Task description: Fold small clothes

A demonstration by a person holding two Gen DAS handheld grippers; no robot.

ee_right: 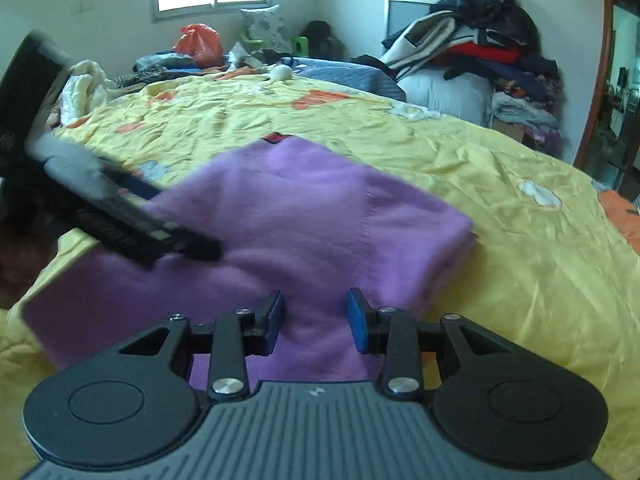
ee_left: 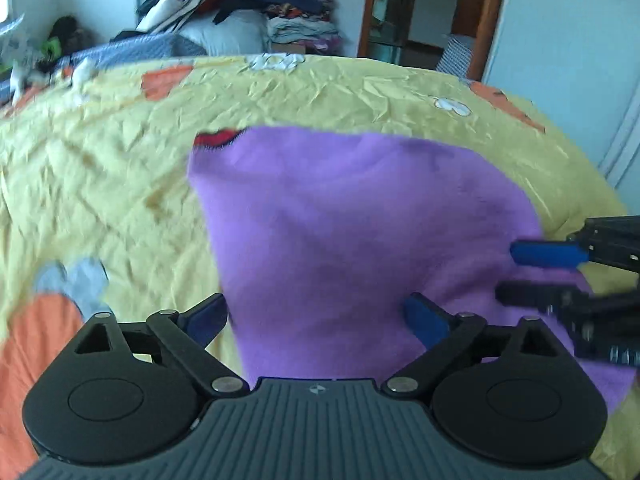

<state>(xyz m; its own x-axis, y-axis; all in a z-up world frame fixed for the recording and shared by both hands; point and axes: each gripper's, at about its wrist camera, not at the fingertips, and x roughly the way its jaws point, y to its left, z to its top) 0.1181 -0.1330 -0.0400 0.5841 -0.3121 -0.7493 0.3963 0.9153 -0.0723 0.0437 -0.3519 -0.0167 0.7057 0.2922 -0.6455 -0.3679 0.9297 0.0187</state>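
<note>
Left gripper [ee_left: 316,320]: black two-finger tool with blue pads, jaws spread wide, gripping nothing; the purple cloth lies between and beyond its fingers.
Purple garment [ee_left: 352,232]: soft purple fleece piece with a red trim at its far corner, lying partly folded on the bed, its near edge running under both tools.
Right gripper [ee_right: 316,320]: same black build with blue pads, jaws partly apart with purple fabric lying in the gap; whether the pads pinch the cloth I cannot tell.
Tools to each other: close together over the near end of the garment, the right one's fingers reaching in from the right of the left view.
Bedspread [ee_right: 500,184]: crinkled yellow cover with orange and white patches, under the garment.
Clothes pile [ee_right: 480,52]: dark and red heap by the far wall.
</note>
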